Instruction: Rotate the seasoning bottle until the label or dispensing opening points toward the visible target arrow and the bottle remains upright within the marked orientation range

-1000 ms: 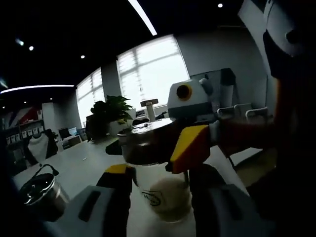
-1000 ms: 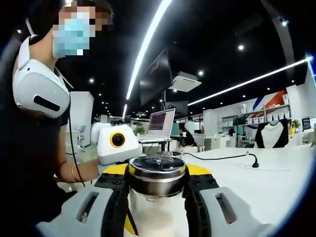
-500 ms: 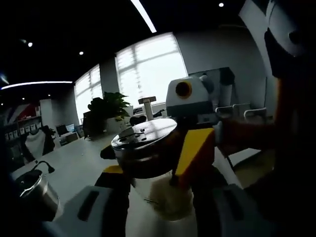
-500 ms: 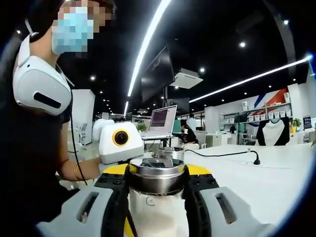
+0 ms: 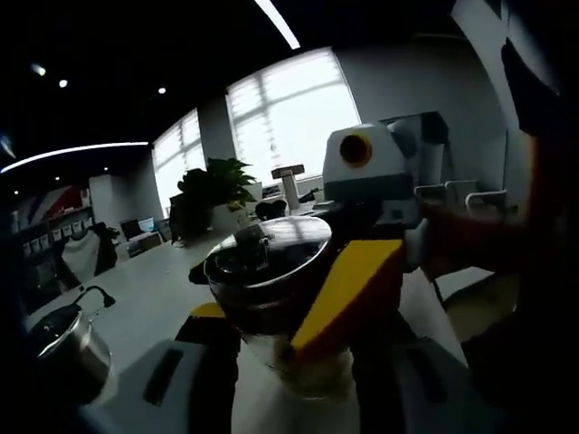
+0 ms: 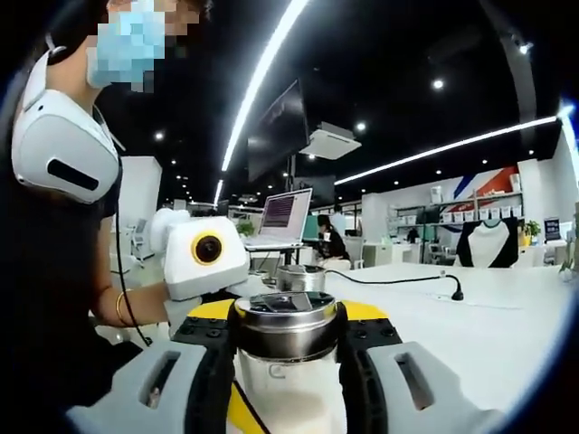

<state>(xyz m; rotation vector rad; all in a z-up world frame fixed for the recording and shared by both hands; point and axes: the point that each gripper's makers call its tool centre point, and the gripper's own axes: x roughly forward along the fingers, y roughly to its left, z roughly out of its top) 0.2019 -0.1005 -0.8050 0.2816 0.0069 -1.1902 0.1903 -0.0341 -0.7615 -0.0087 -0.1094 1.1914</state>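
The seasoning bottle [image 5: 271,267] is a glass jar of white powder with a metal lid. In the left gripper view it leans, its lid tipped toward the camera. My left gripper [image 5: 291,315] is shut on the glass body. The right gripper's yellow and black finger [image 5: 348,280] presses the bottle's right side just under the lid. In the right gripper view the bottle [image 6: 285,325] stands upright between the jaws, and my right gripper [image 6: 286,312] is shut on it at the lid. A yellow finger [image 6: 242,411] of the left gripper shows low against the glass.
A second metal-lidded jar [image 5: 68,348] stands on the white table [image 5: 154,298] at the left, and shows again as a jar [image 6: 301,278] just behind the bottle. A black cable [image 6: 398,282] crosses the table. A laptop [image 6: 280,212] sits further back. A person's arm [image 6: 136,307] is at the left.
In the left gripper view the bottle has tipped further, its lid now facing the camera more. The right gripper's finger stays on it. The right gripper view has barely shifted.
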